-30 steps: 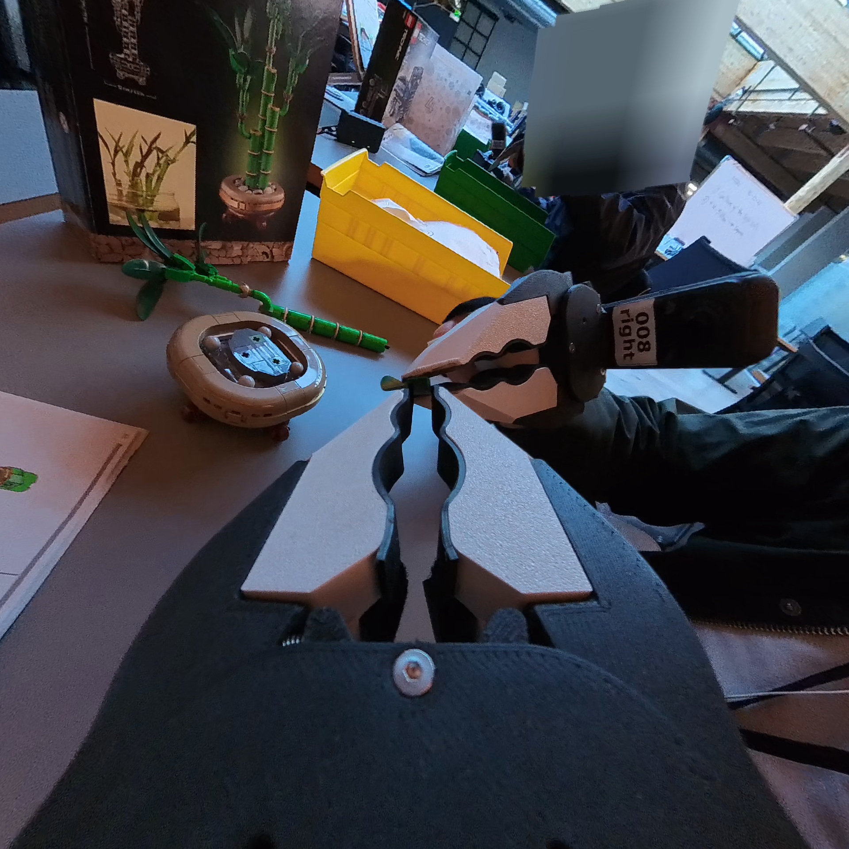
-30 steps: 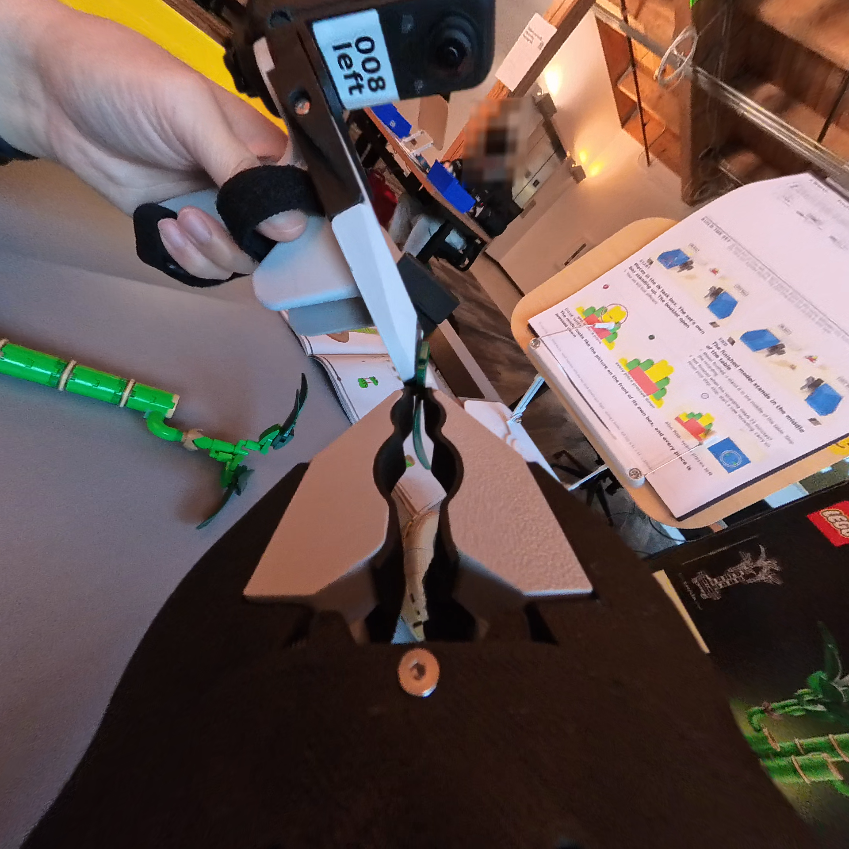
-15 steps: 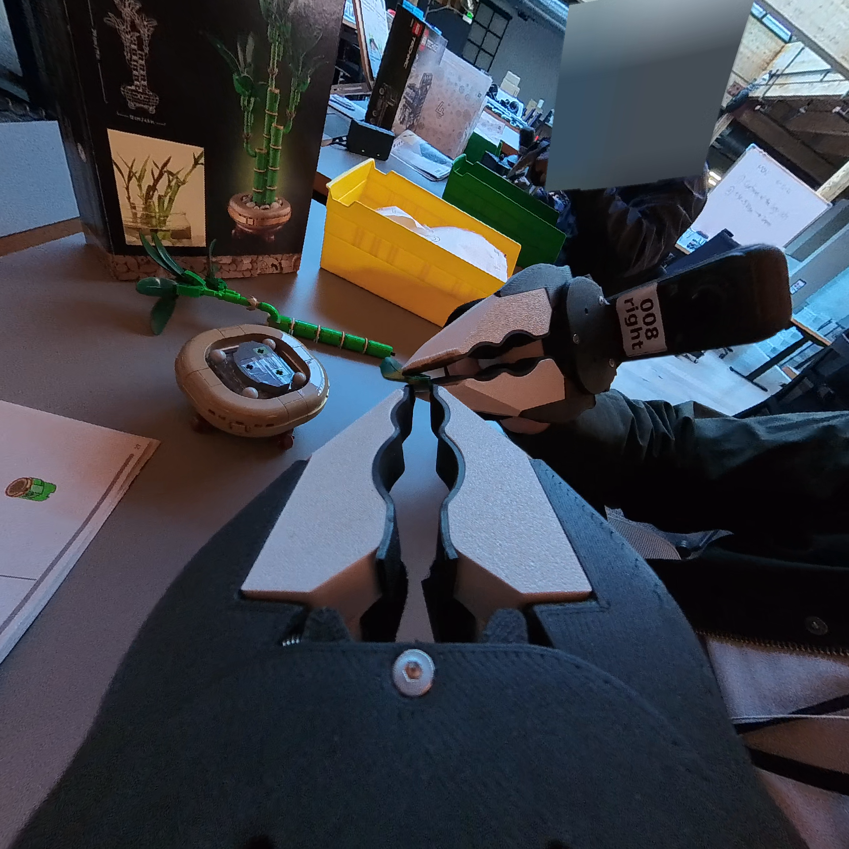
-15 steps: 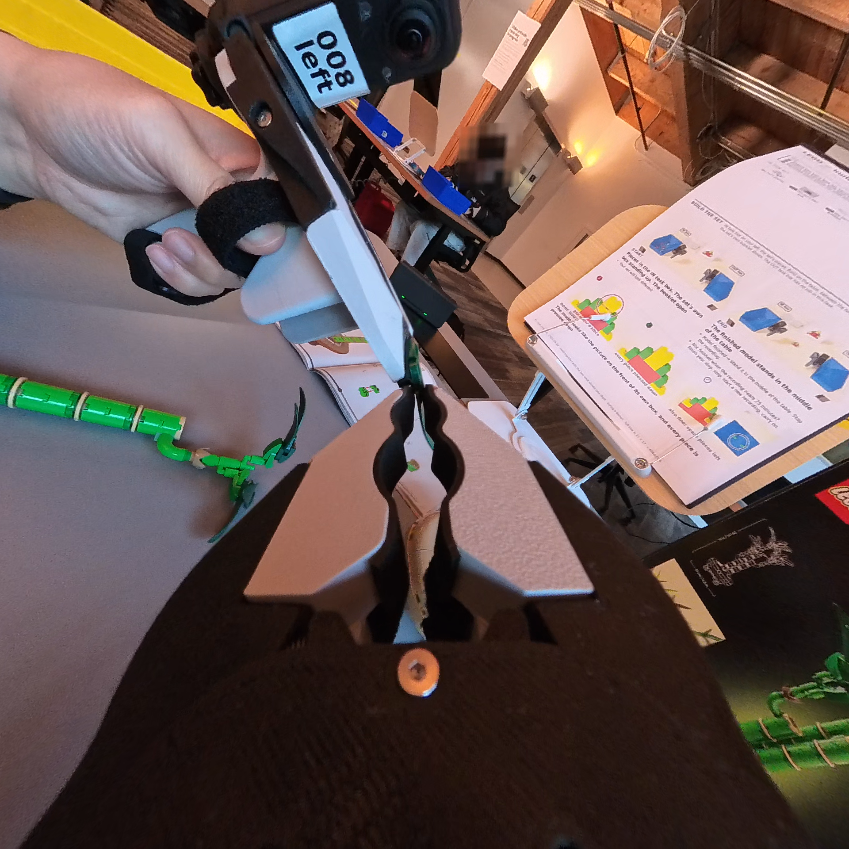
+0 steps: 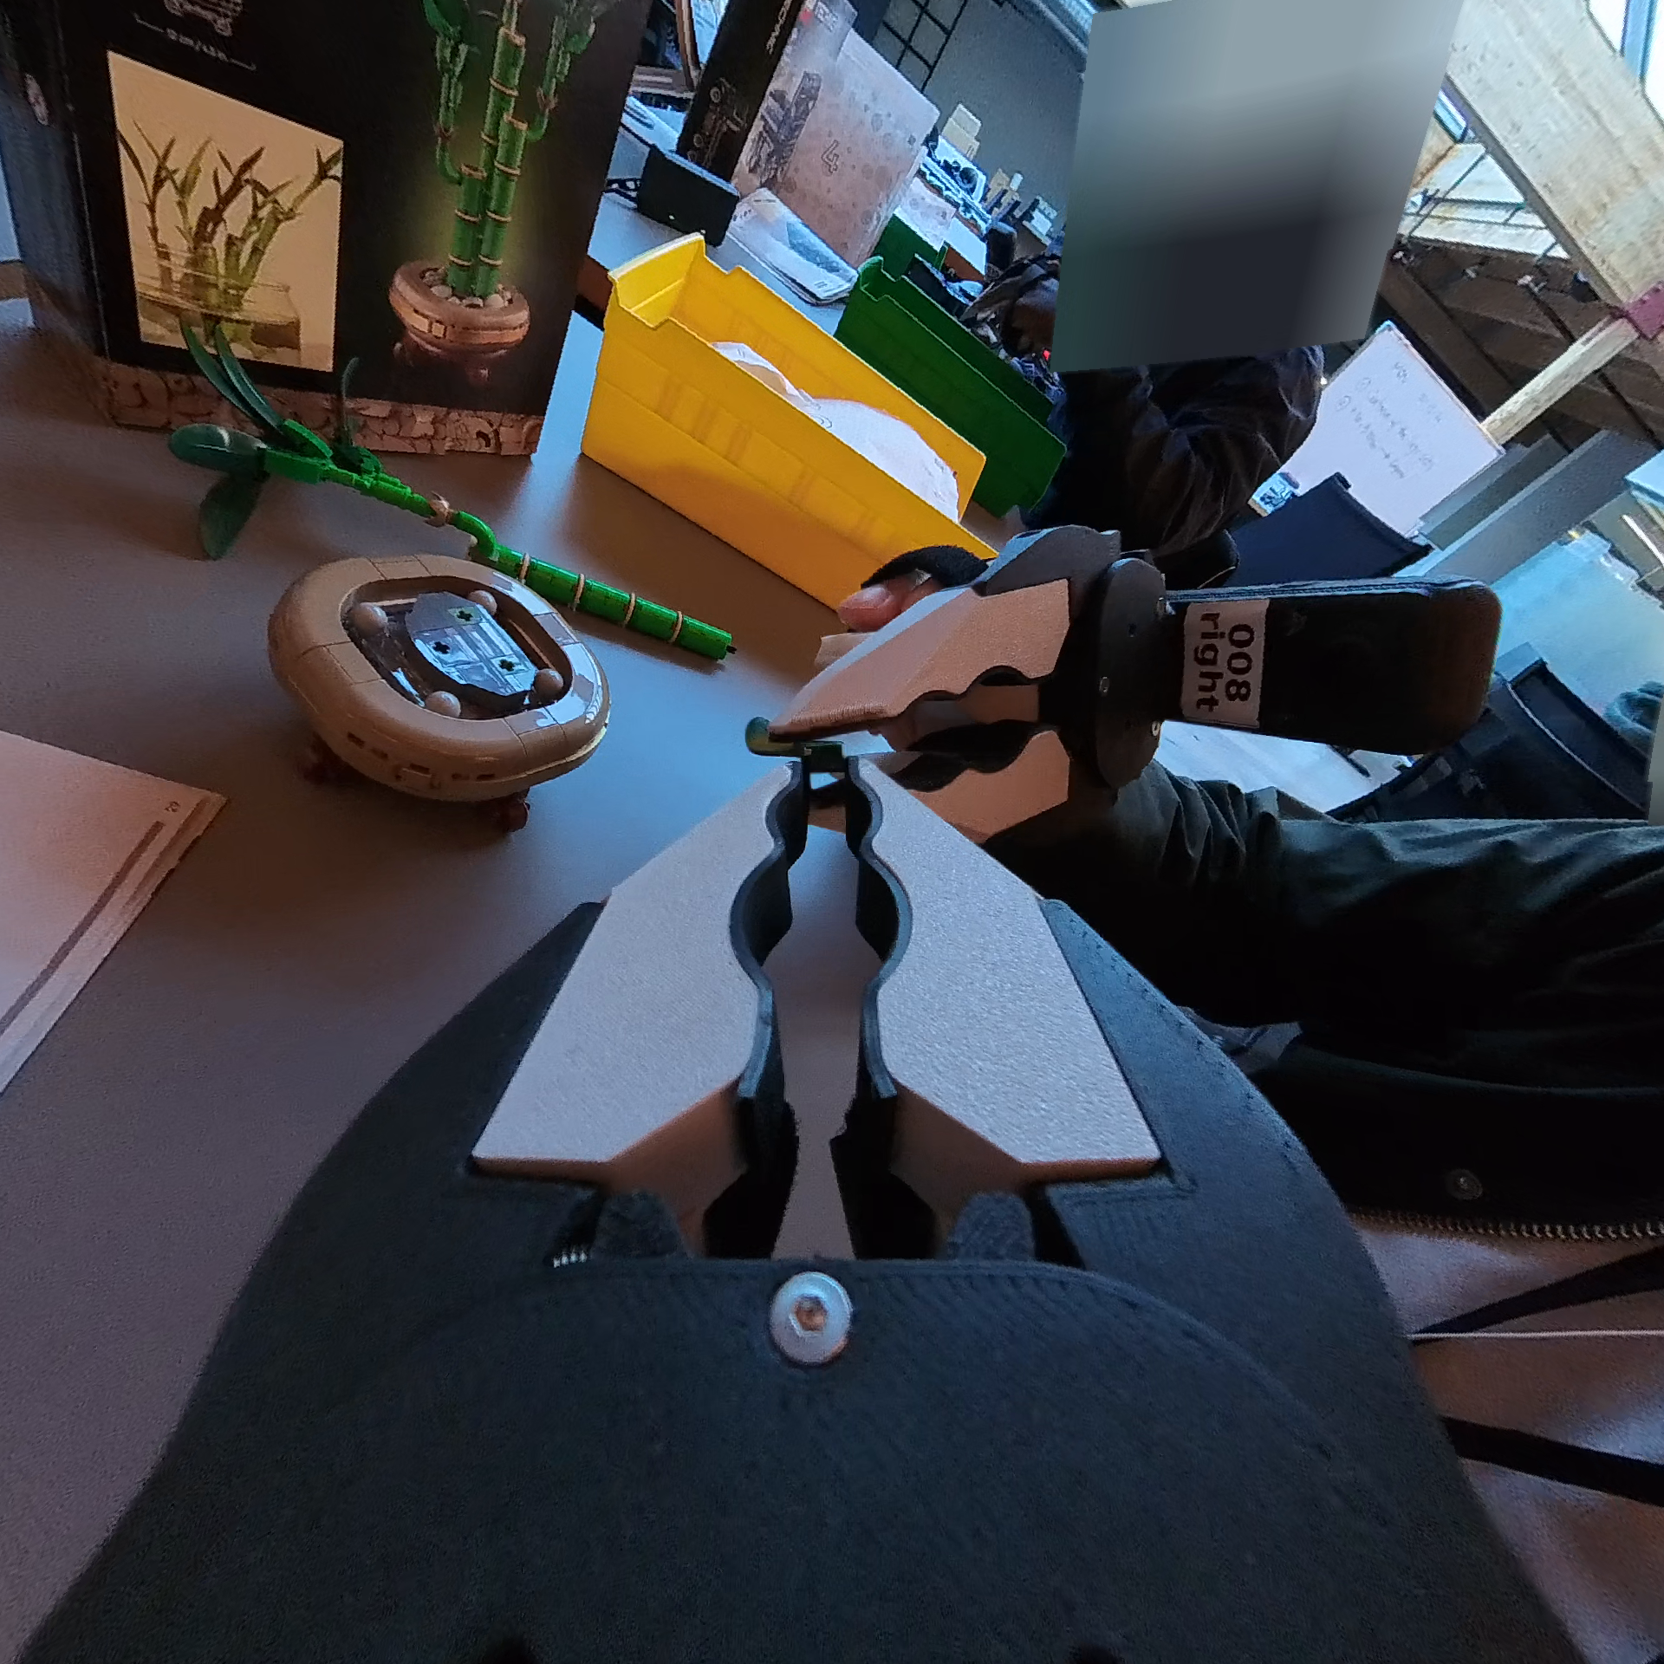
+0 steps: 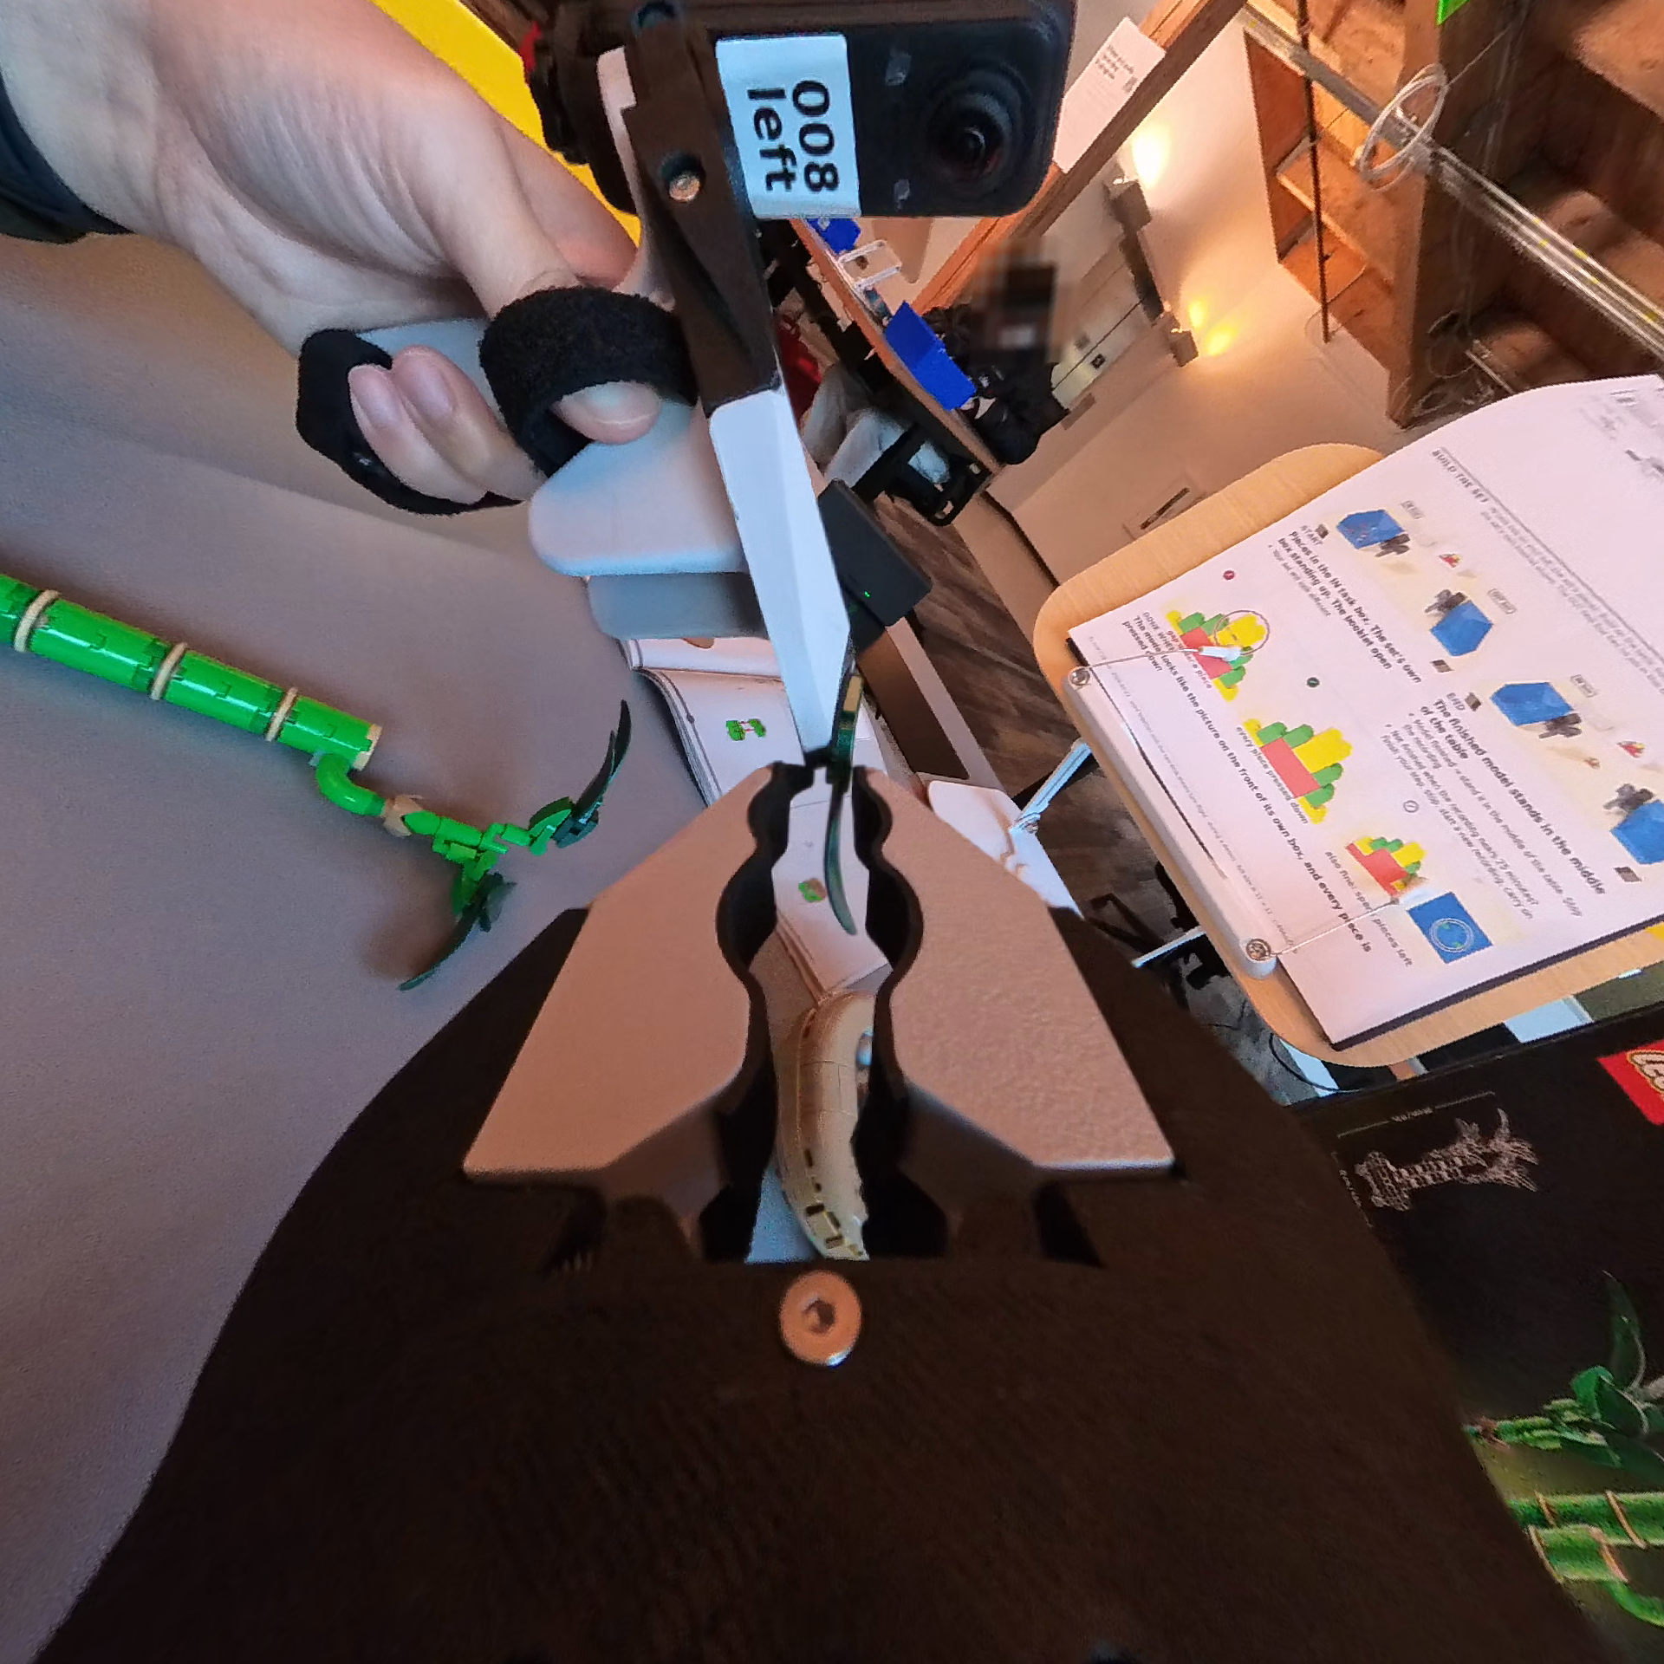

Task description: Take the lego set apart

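My left gripper point(image 5: 824, 767) and my right gripper point(image 6: 821, 771) meet tip to tip above the table. Both are shut on a small dark green leaf piece point(image 6: 841, 837), which shows as a green nub point(image 5: 765, 734) in the left wrist view. The right gripper point(image 5: 792, 731) comes in from the right there. The left gripper's white finger point(image 6: 783, 558) comes down from above in the right wrist view. A tan lego pot base point(image 5: 438, 689) stands on the table. A green bamboo stalk point(image 5: 585, 594) with leaves lies behind it, and also shows in the right wrist view point(image 6: 180, 675).
A black lego box point(image 5: 315, 180) stands at the back left. A yellow bin point(image 5: 765, 468) and a green bin point(image 5: 945, 378) sit behind the grippers. A booklet point(image 5: 72, 900) lies at the left. A printed sheet on a stand point(image 6: 1396, 702) is off the table. A person point(image 5: 1171, 450) sits across. My two grippers' fingertips are within a few centimetres of each other.
Both grippers stay clamped on the leaf piece. The right gripper tilted up and then came back level, and the two grippers twisted slightly against each other.
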